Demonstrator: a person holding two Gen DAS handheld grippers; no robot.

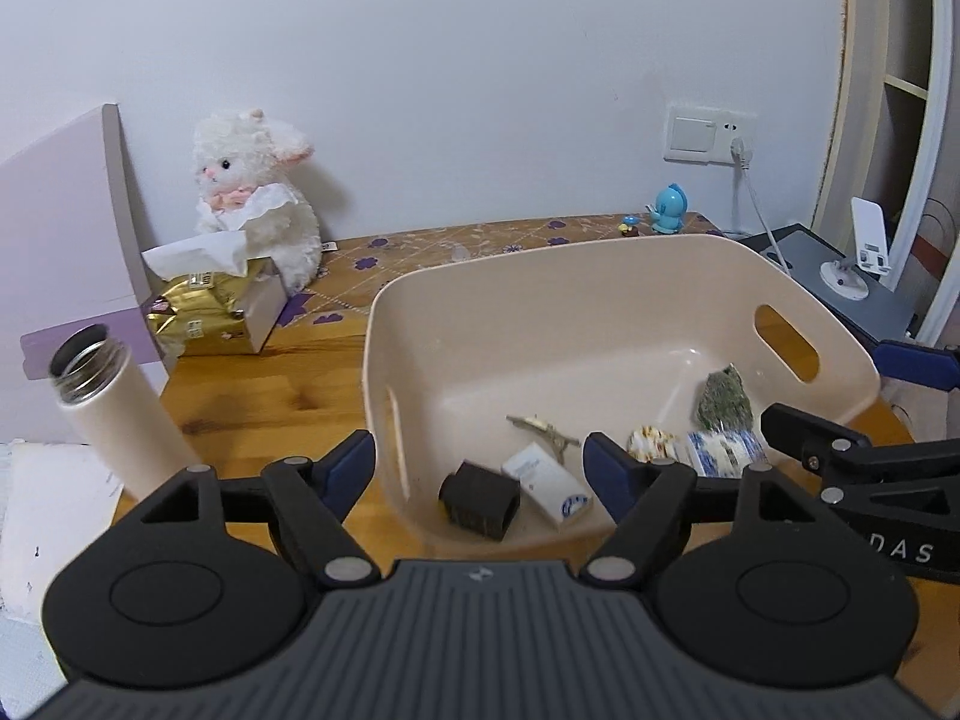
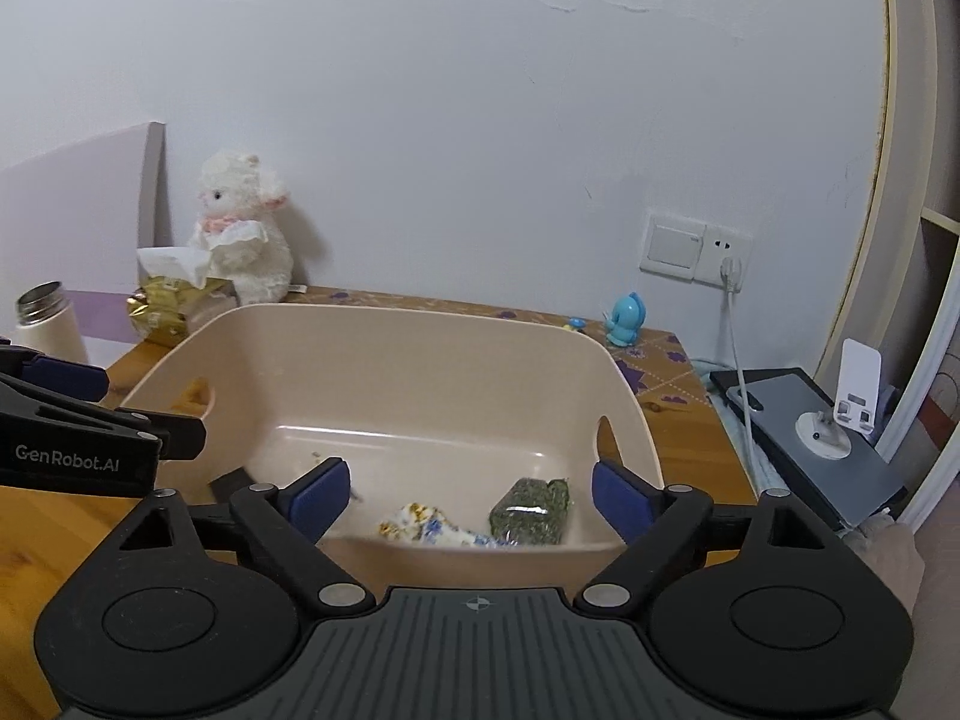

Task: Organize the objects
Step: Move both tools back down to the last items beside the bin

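Note:
A beige plastic basket (image 1: 540, 282) with handle slots stands on the wooden table. Inside lie a black block (image 1: 479, 499), a small white box (image 1: 549, 487), a metal clip (image 1: 543, 429), a green packet (image 1: 725, 399) and two patterned wrapped pieces (image 1: 699, 447). My left gripper (image 1: 480, 471) is open, straddling the basket's near-left corner, holding nothing. My right gripper (image 2: 471, 501) is open over the basket's near rim (image 2: 420, 315), with the green packet (image 2: 531, 507) and the wrapped pieces (image 2: 429, 528) between its fingers' line of sight.
A lidless white flask (image 1: 120, 414) stands left of the basket. Behind it are a gold tissue pack (image 1: 210, 312) and a white plush lamb (image 1: 258, 192). A blue toy (image 1: 671, 210) sits at the back by the wall socket. A grey device with a white stand (image 2: 834, 426) lies right.

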